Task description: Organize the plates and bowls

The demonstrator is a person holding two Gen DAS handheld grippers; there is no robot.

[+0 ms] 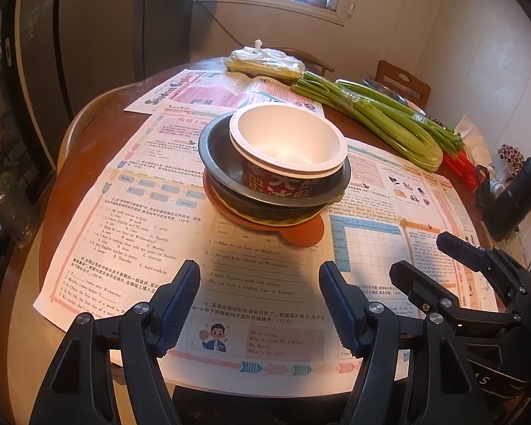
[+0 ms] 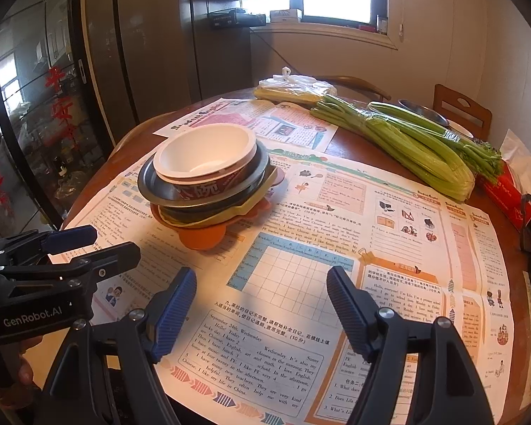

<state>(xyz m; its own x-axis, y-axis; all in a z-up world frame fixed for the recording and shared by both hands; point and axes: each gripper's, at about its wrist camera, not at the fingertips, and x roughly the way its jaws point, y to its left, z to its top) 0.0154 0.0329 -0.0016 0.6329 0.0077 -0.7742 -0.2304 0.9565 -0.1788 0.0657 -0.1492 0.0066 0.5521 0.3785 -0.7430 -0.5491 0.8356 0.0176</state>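
Your left claw [image 1: 259,304] and right claw [image 2: 262,310] hang released above the desk [image 1: 88,148]; the bowl [image 1: 288,145] tops stacked plates [image 1: 265,205], celery [image 1: 378,117] behind.

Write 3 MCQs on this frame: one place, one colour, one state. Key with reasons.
1. Where does the white-lined bowl sit?
A. on top of the dish stack
B. beside the celery
C. on a chair

2. What colour is the bottom plate of the stack?
A. blue
B. orange
C. white

3. How is the left tool?
A. shut on a bowl
B. shut, nothing held
C. open, nothing held

Key: A, it nests in the metal dish above the plates; B, its orange tab sticks out underneath; C, the blue pads stand apart over the newspaper.
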